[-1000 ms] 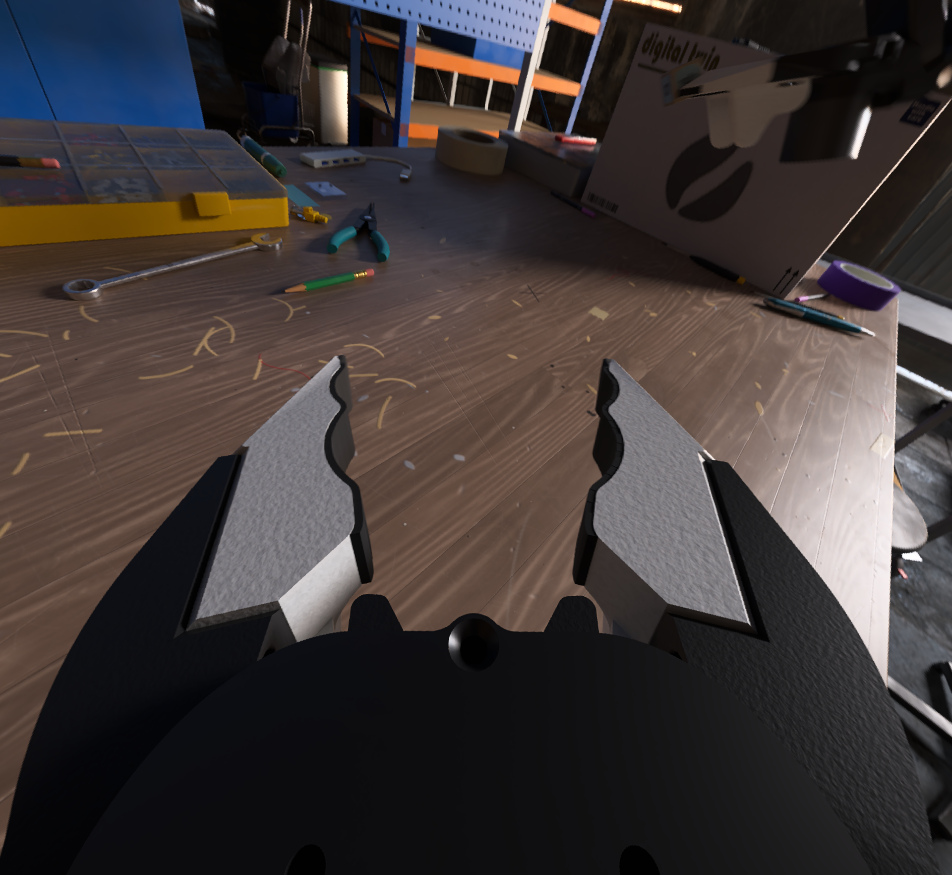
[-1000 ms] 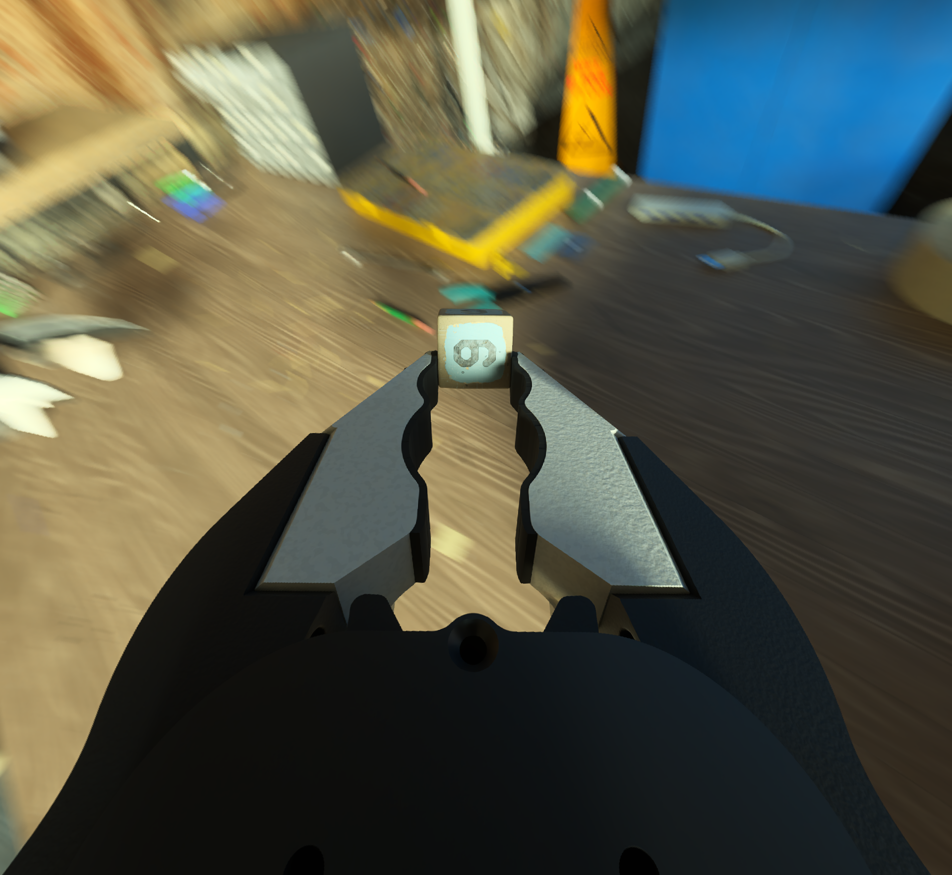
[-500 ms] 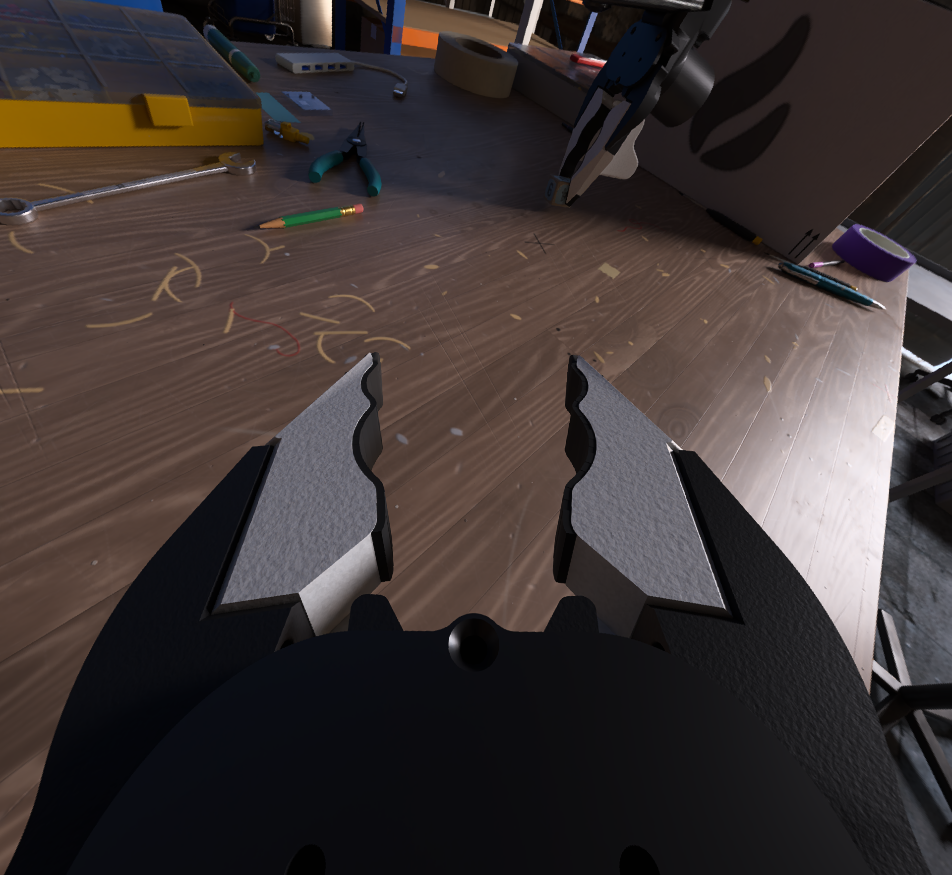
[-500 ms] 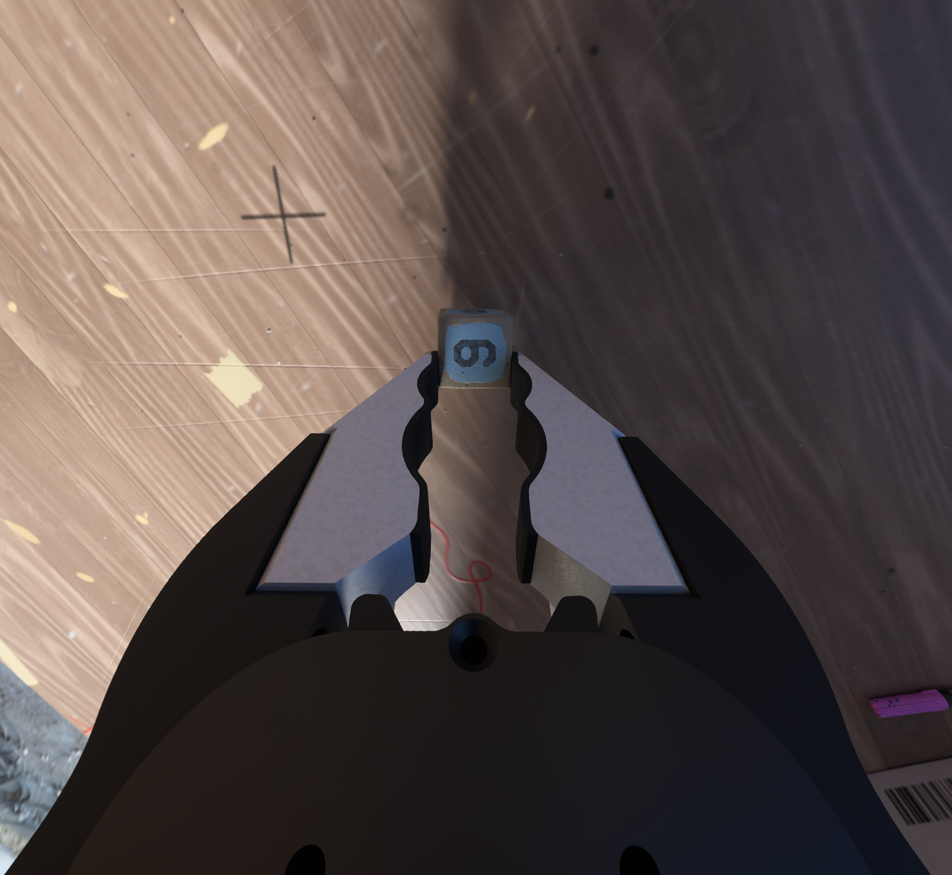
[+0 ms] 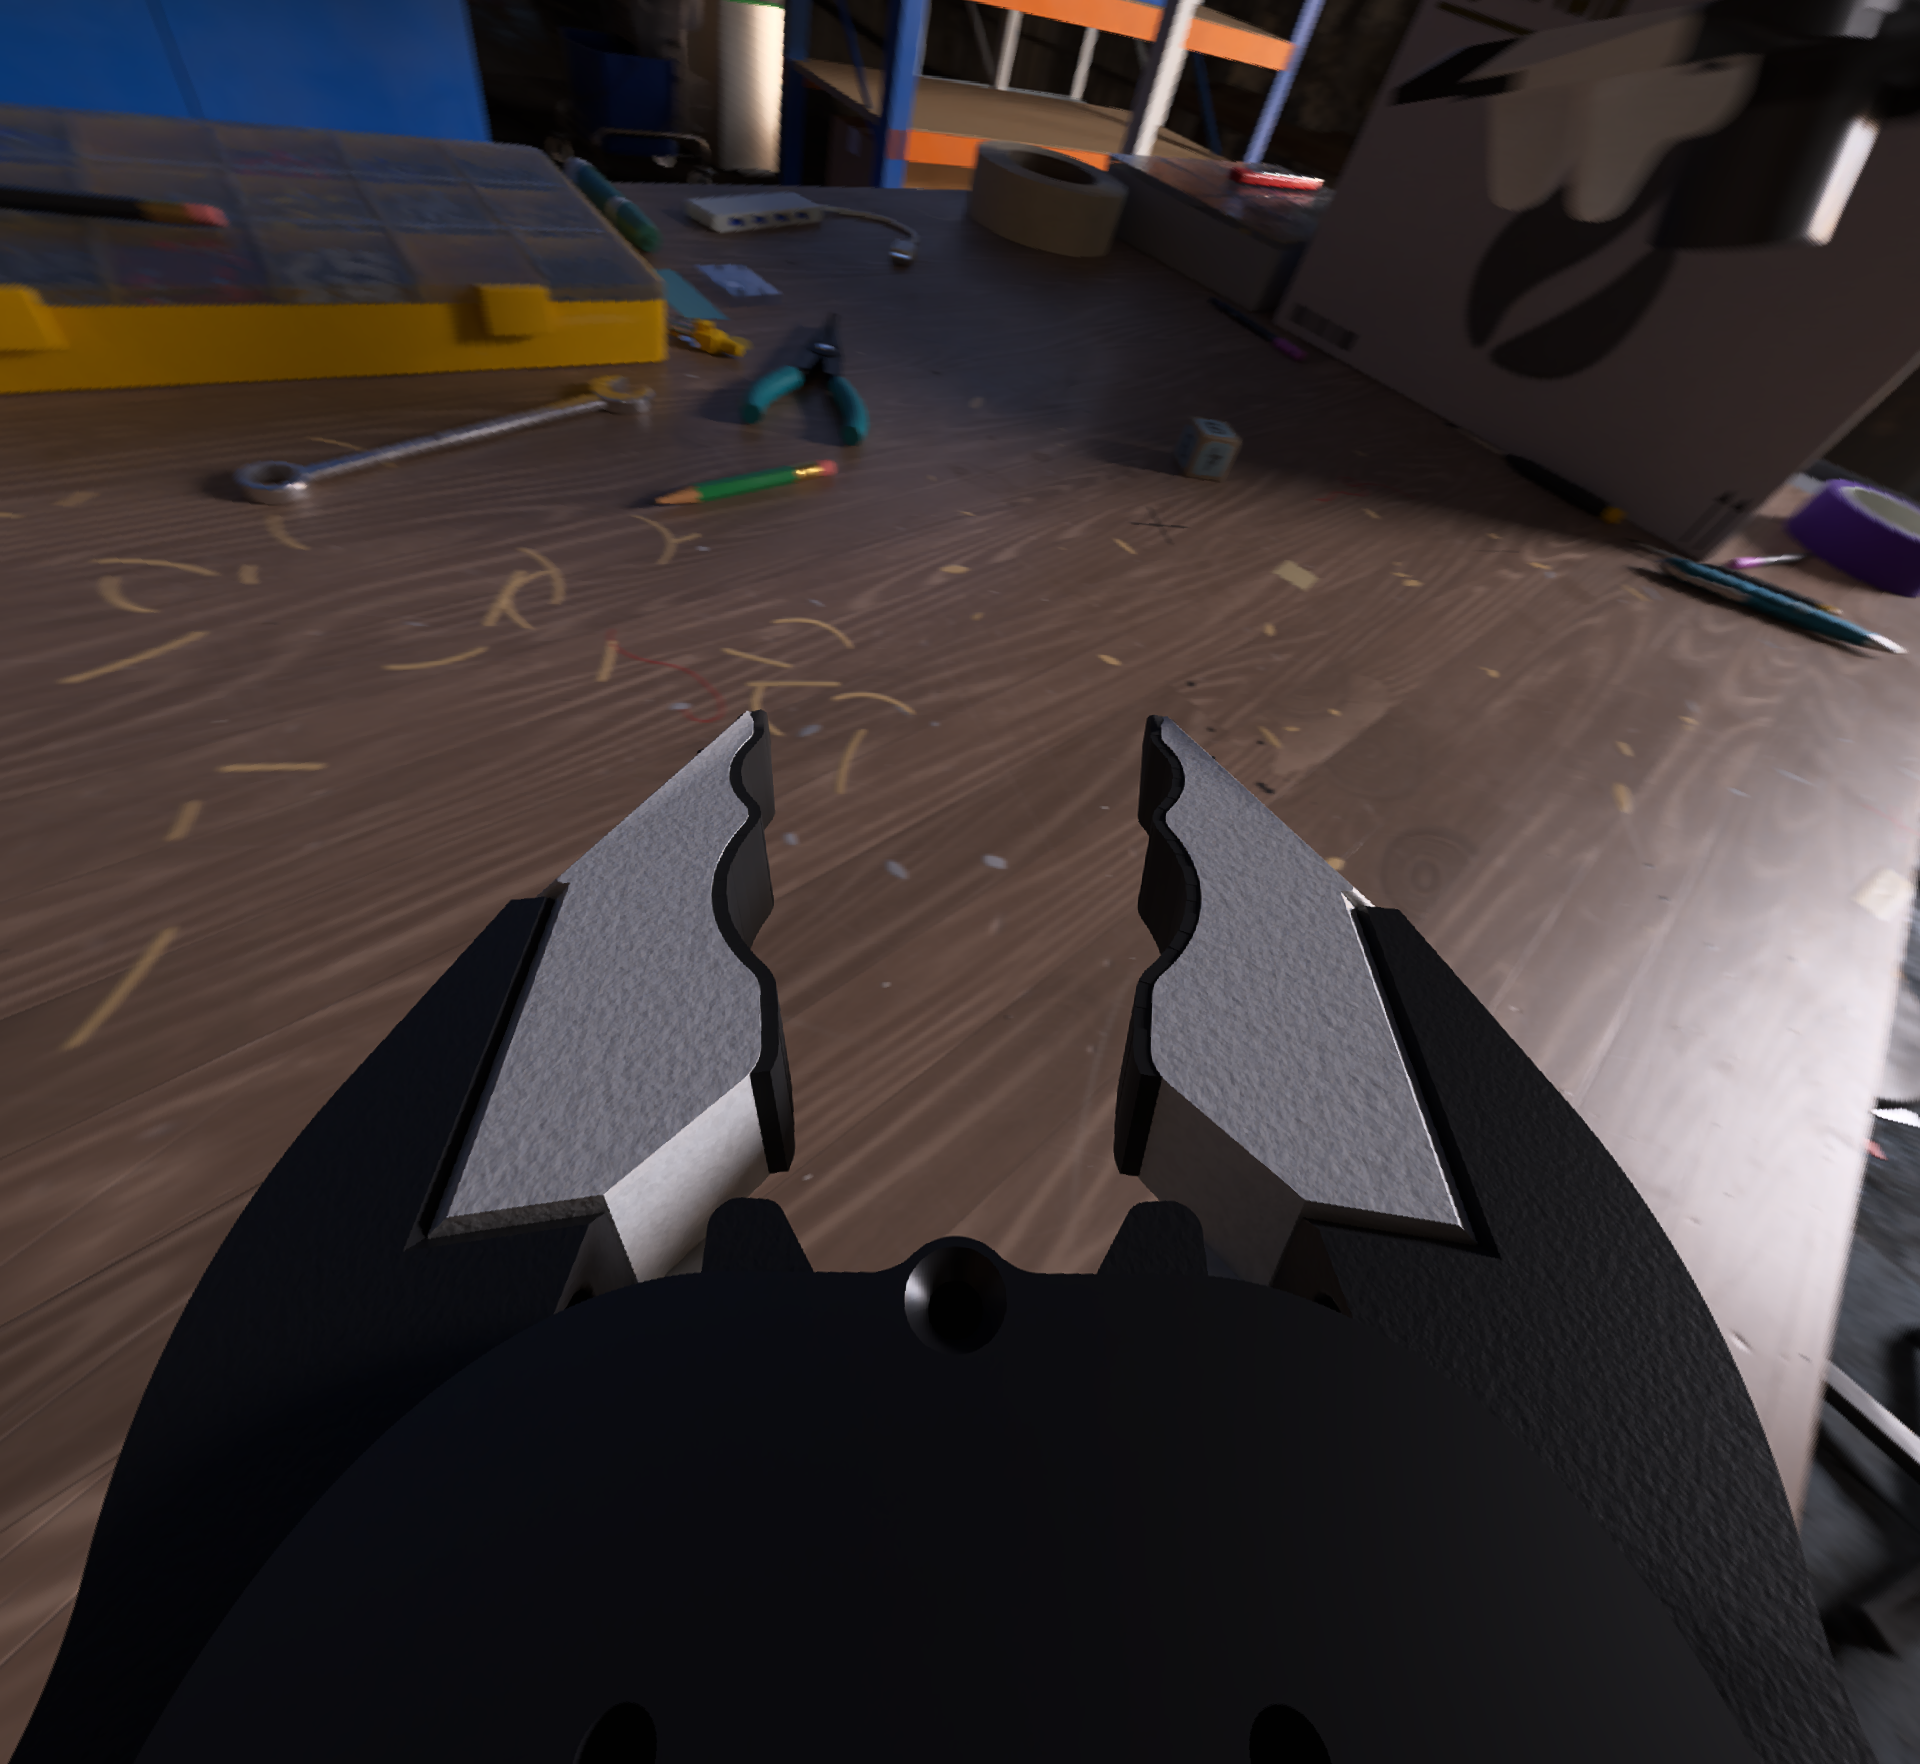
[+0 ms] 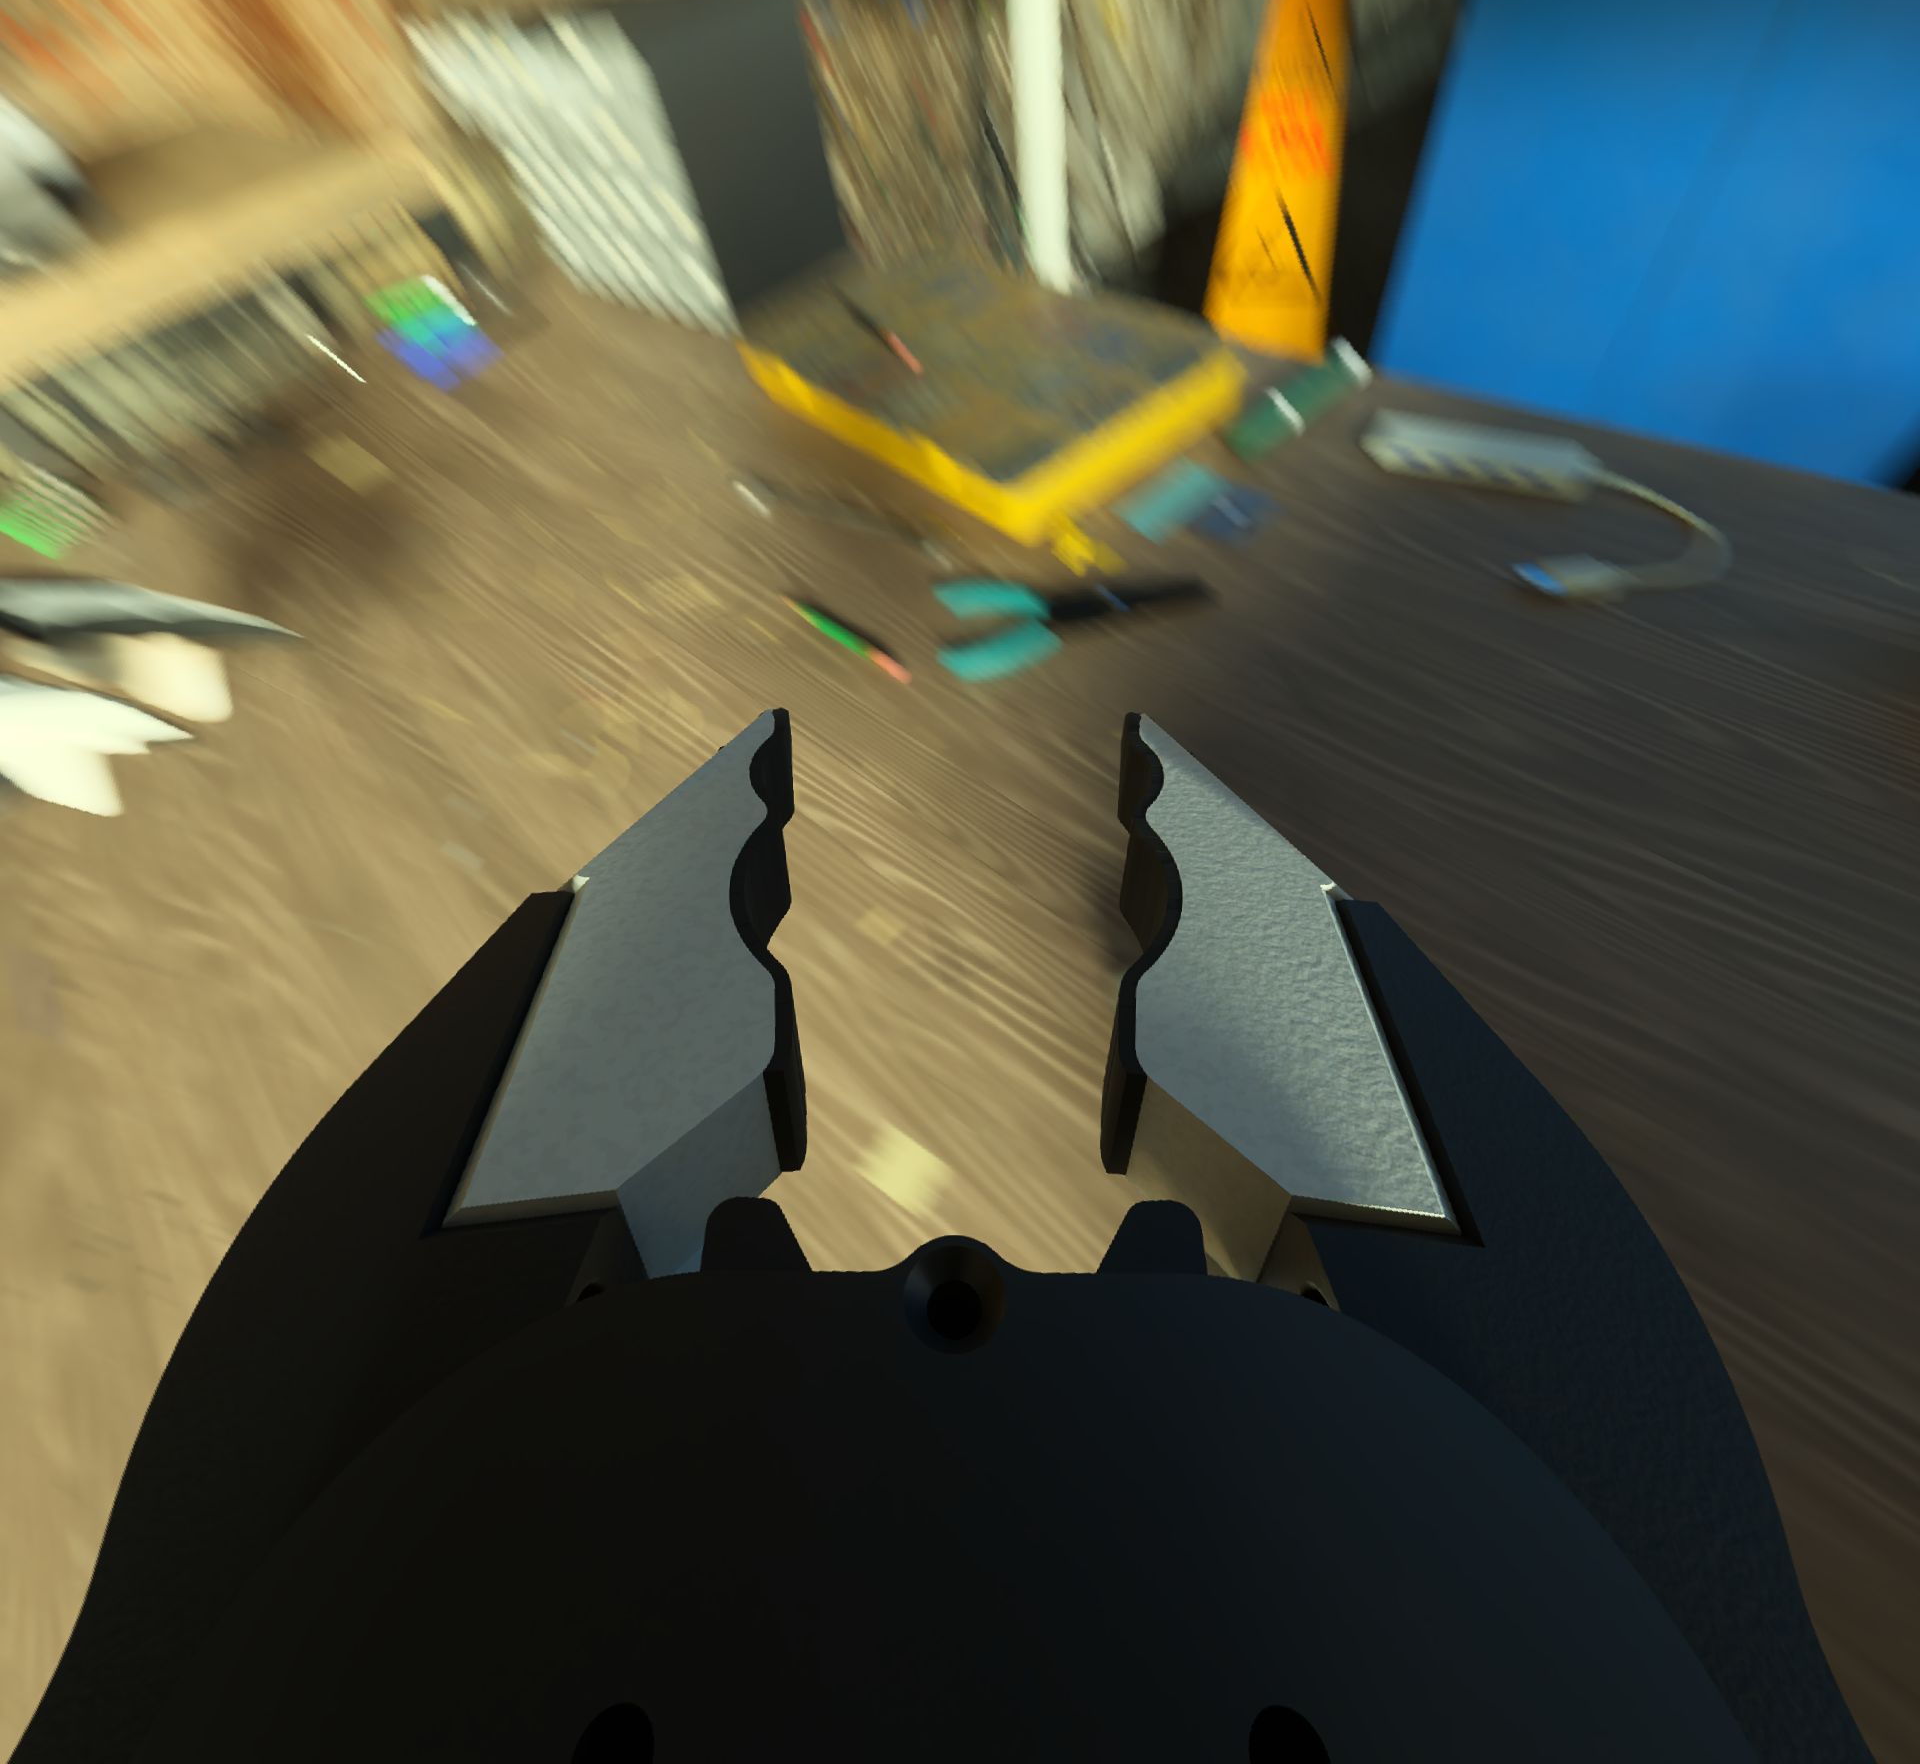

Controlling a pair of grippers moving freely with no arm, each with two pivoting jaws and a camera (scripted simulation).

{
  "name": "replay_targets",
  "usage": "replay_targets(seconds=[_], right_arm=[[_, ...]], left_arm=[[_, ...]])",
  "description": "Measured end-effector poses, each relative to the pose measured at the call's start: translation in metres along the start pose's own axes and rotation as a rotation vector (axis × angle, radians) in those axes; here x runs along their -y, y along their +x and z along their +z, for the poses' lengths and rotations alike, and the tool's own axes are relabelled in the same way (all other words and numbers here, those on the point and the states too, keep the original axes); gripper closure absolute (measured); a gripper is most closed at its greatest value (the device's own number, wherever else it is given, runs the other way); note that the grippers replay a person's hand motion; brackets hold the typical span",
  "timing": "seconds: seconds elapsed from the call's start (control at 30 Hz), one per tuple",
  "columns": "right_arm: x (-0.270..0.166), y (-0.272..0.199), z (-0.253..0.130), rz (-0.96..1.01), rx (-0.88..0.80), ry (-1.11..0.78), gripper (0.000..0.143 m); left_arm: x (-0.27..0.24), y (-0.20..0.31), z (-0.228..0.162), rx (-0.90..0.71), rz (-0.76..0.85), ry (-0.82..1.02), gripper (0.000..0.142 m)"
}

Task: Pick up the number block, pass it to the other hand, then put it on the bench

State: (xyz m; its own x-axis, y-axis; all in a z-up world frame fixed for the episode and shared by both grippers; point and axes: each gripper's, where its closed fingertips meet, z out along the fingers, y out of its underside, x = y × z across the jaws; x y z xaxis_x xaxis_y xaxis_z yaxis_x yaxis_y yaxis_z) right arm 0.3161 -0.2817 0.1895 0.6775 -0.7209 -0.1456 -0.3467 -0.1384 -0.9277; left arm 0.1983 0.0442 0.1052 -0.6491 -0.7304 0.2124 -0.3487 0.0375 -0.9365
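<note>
The number block (image 5: 1208,449), a small wooden cube with pale blue faces, sits on the wooden bench (image 5: 1039,831) at the far middle right of the left wrist view. My left gripper (image 5: 954,740) is open and empty, low over the bench, well short of the block. My right gripper (image 6: 954,735) is open and empty; its view is blurred by motion and the block is not in it. The right gripper also shows blurred at the top right of the left wrist view (image 5: 1621,67), above and right of the block.
A yellow parts case (image 5: 312,280), a wrench (image 5: 436,447), a green pencil (image 5: 748,483) and teal pliers (image 5: 810,384) lie at the left back. A large cardboard box (image 5: 1621,260), a tape roll (image 5: 1049,197), purple tape (image 5: 1860,530) and pens (image 5: 1766,602) are at the right.
The right gripper has let go of the block, opened and risen away fast. The block now rests on the bench. The left gripper has shifted only a little.
</note>
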Motion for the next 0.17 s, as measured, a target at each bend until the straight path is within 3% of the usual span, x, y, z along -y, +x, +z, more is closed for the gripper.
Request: replay_targets(seconds=[0.07,0.17], right_arm=[[0.004,-0.058,-0.002,0.077,0.137,0.223,0.081],[-0.027,-0.113,0.018,0.16,0.17,0.303,0.081]], left_arm=[[0.002,-0.011,-0.006,0.07,0.021,0.009,0.071],[-0.001,-0.023,-0.011,0.158,0.066,-0.004,0.071]])
